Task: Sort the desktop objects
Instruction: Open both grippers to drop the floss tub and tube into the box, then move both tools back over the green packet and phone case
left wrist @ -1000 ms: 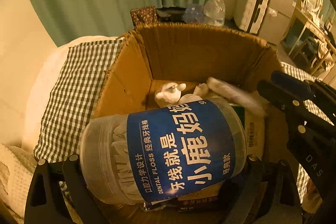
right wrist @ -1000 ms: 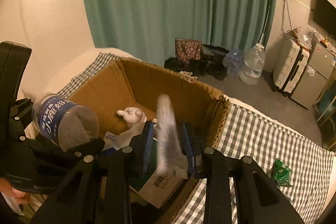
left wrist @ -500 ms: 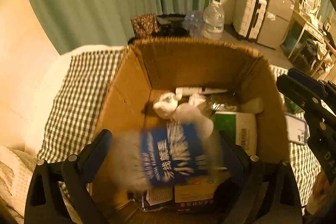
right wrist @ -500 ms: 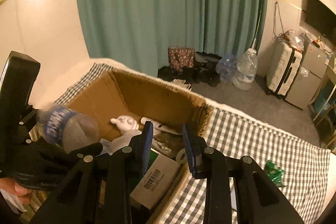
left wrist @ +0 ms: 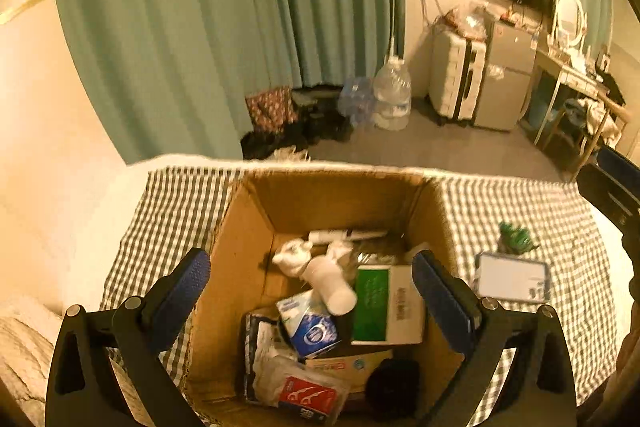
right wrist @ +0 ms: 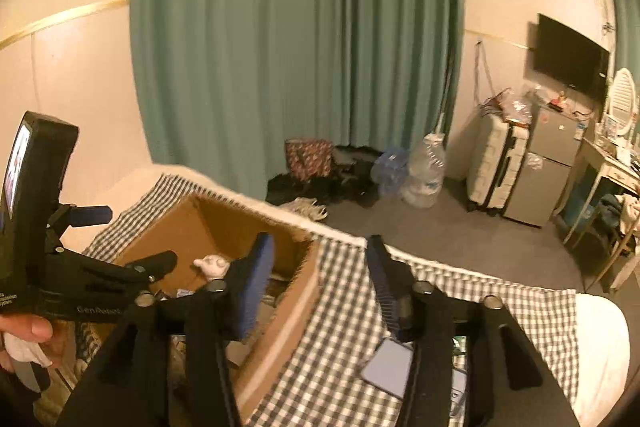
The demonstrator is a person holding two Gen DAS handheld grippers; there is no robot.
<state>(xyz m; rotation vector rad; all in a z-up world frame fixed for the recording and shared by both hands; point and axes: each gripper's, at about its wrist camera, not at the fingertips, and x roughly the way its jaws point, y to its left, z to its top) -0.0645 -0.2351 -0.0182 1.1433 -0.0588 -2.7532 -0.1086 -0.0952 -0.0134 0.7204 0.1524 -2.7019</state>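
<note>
1. The cardboard box [left wrist: 240, 247] fills the lower centre of the left wrist view. It holds a white figurine [left wrist: 292, 257], a white tube [left wrist: 344, 235], a green-and-white box [left wrist: 386, 303] and packets.
2. The left gripper [left wrist: 310, 277] hangs over the box with its jaws wide and empty.
3. The right gripper's [right wrist: 320, 279] jaws are opening, with nothing between them.
4. On the checked cloth [left wrist: 560, 211] right of the box lie a small tablet [left wrist: 512, 277] and a green packet [left wrist: 514, 235].
</note>
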